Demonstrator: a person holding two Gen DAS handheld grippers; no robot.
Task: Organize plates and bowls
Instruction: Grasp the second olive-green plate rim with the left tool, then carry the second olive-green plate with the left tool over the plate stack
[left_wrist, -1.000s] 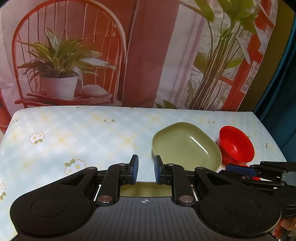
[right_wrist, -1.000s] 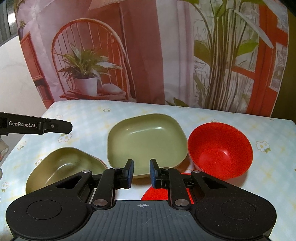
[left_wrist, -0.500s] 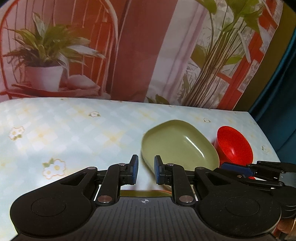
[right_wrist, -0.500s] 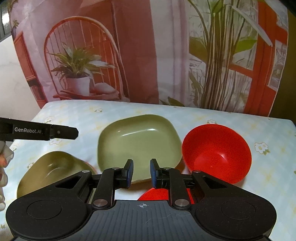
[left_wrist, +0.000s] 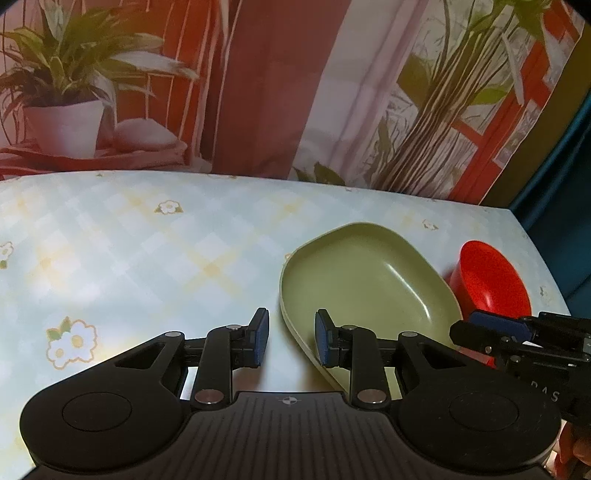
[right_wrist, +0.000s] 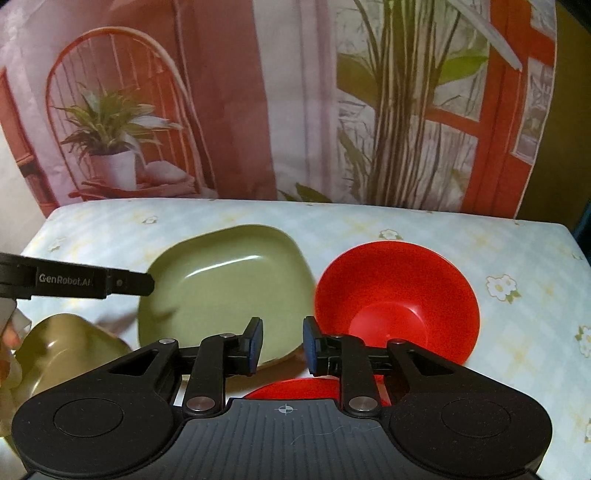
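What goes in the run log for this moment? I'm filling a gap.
left gripper: jaws opening, empty | right gripper: jaws opening, empty | green plate, red bowl: on table, untouched

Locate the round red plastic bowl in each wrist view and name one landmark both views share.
Left wrist: red bowl at far right, beyond the right gripper.
Right wrist: red bowl right of centre.
Shared landmark: the squarish green plastic plate, directly left of the bowl.

Counted: 1 green sq. plate (right_wrist: 225, 280); 1 olive bowl (right_wrist: 62, 354), lower left; 1 red bowl (right_wrist: 397, 299); 1 red plate (right_wrist: 291, 389), bottom centre.
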